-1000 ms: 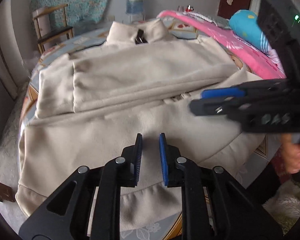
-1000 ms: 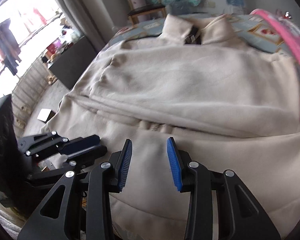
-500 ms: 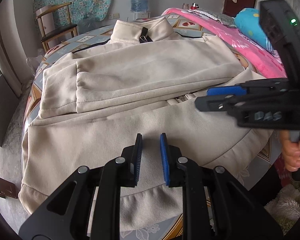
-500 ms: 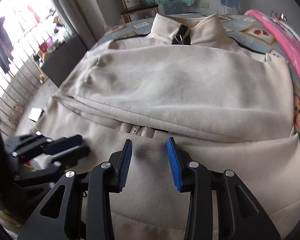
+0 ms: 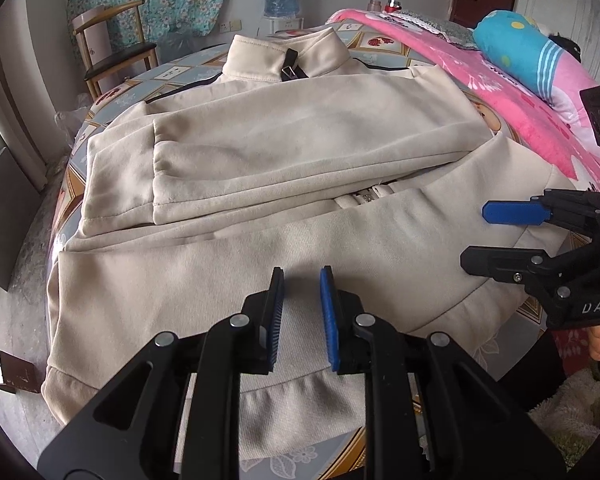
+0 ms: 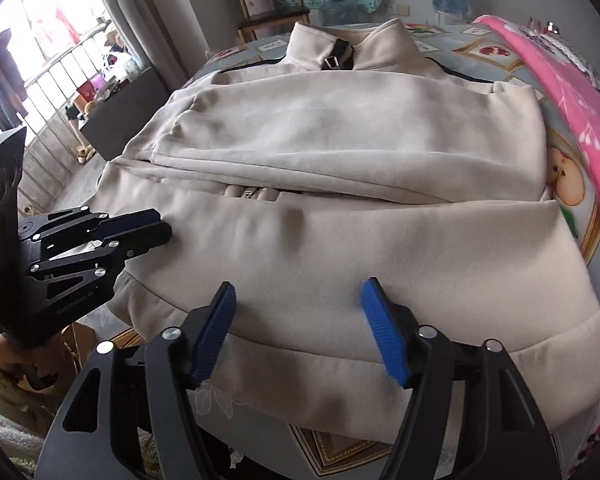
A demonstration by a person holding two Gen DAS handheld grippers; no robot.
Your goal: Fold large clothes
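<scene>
"DAS" shows on R gripper (image 5: 496,236), jaws opening over beige jacket (image 5: 300,152); L gripper (image 5: 300,280) narrow, empty.

White letters reading "DAS" stand on the black plastic body of the right-hand tongs (image 5: 512,240), seen from the left wrist. Faint raised lettering on the black body of the left-hand tongs (image 6: 156,226), seen from the right wrist, cannot be read with certainty.
</scene>
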